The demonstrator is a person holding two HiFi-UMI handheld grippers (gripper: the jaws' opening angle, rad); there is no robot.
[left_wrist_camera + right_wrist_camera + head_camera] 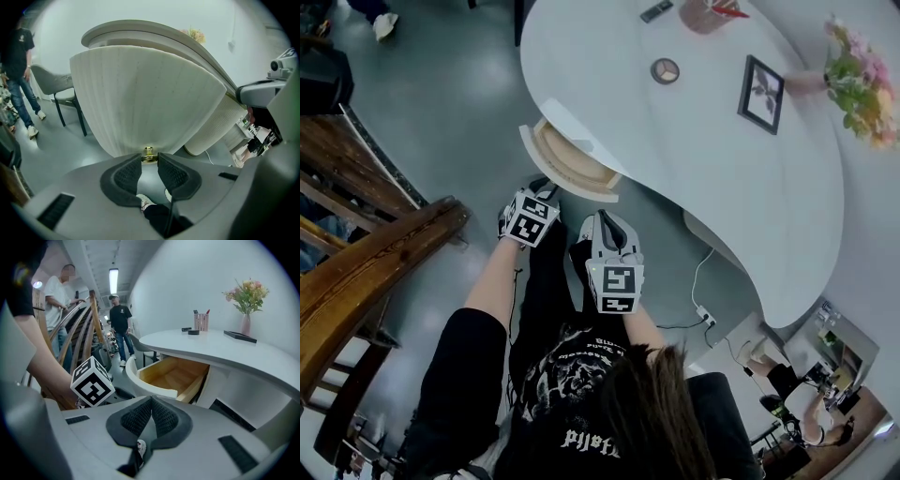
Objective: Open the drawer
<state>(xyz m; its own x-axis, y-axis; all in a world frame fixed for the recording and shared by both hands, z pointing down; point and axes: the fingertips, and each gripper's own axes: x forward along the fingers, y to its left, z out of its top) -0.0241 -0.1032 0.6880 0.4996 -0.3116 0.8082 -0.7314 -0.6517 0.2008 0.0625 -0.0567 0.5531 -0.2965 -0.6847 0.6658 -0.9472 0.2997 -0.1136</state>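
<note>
Left gripper (149, 156) gripped the small brass knob (149, 151) of the curved white wood-lined drawer (140, 93), which stood open under the white curved desk (675, 141); right gripper (151, 401) was closed, empty.

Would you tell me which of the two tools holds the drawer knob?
The left tool, clamped on the brass knob; the right tool is shut and empty.

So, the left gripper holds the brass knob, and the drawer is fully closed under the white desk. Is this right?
Not quite. The drawer is not closed: it is pulled out from under the white desk, its wooden inside showing, as the right gripper view shows. The rest holds: the left gripper has its fingers on the brass knob.
</note>
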